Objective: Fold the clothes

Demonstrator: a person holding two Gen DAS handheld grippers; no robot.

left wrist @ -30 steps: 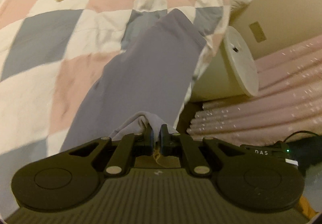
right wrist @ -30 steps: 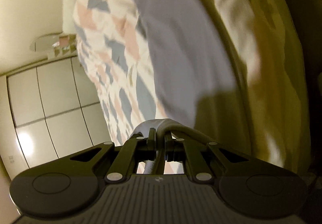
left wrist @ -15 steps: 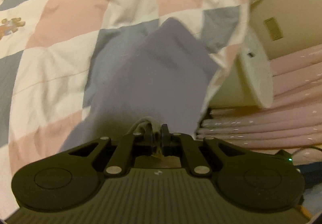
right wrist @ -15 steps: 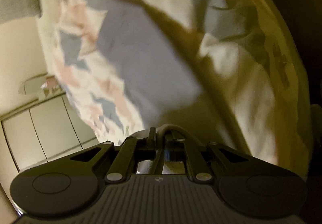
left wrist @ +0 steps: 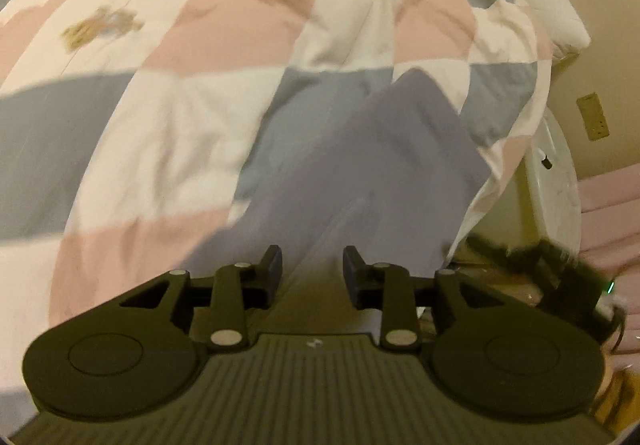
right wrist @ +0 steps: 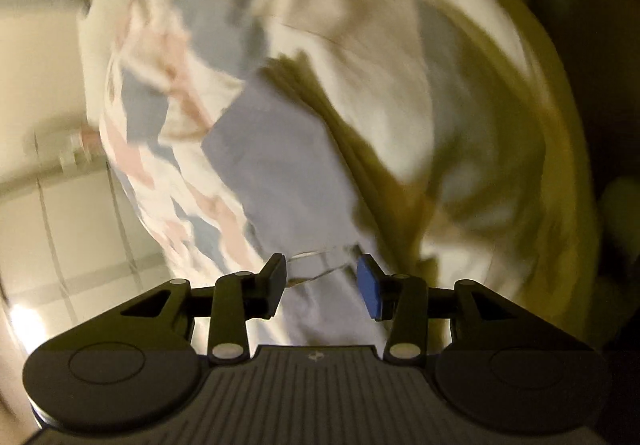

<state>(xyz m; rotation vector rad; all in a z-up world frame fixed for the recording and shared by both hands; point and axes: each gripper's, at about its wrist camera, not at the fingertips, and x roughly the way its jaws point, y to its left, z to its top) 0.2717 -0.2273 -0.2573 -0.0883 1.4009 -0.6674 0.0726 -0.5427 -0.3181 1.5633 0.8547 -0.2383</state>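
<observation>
On the checked quilt [left wrist: 224, 113] of pink, grey and white squares lies the grey-lilac garment [left wrist: 384, 173], stretched toward the bed's edge. Just beyond that edge stands a white round bin [left wrist: 556, 181]; its contents cannot be told. Pink curtain folds [left wrist: 612, 197] hang beside it. Both the left gripper [left wrist: 312, 271] and right gripper [right wrist: 322, 279] have their jaws spread apart, empty, above the cloth. Pale cupboard doors [right wrist: 60, 229] show blurred at the right view's left side.
</observation>
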